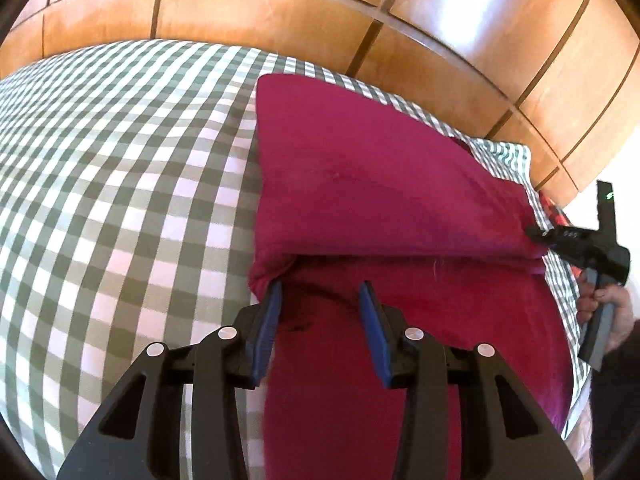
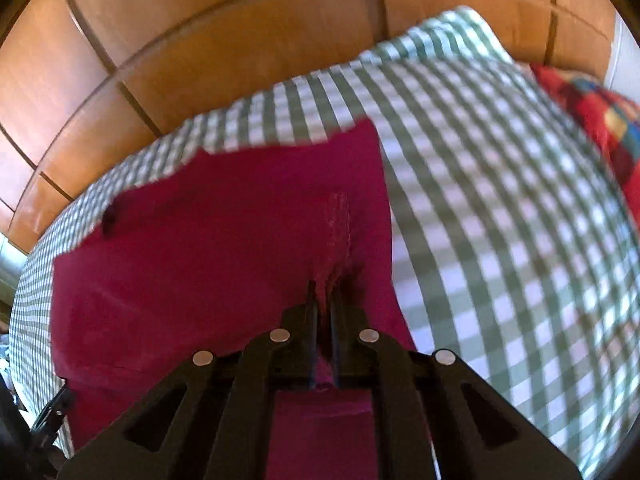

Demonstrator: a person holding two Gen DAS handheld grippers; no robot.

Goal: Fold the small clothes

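Note:
A magenta garment (image 1: 380,184) lies on a green-and-white checked cloth (image 1: 120,184), its far part folded toward me over the near part. My left gripper (image 1: 320,296) hovers over the fold's edge with its blue pads (image 1: 370,300) apart. The left pad sits beside the fold's left corner, and nothing is pinched between the pads. In the left wrist view my right gripper (image 1: 534,236) grips the fold's right corner. In the right wrist view that gripper (image 2: 324,292) is shut on a puckered seam of the garment (image 2: 200,240).
Wooden panels (image 1: 280,8) rise behind the checked cloth. A red patterned fabric (image 2: 592,112) lies at the cloth's far right edge. A person's hand (image 1: 612,304) holds the right gripper's handle. Bare checked cloth stretches to the left of the garment.

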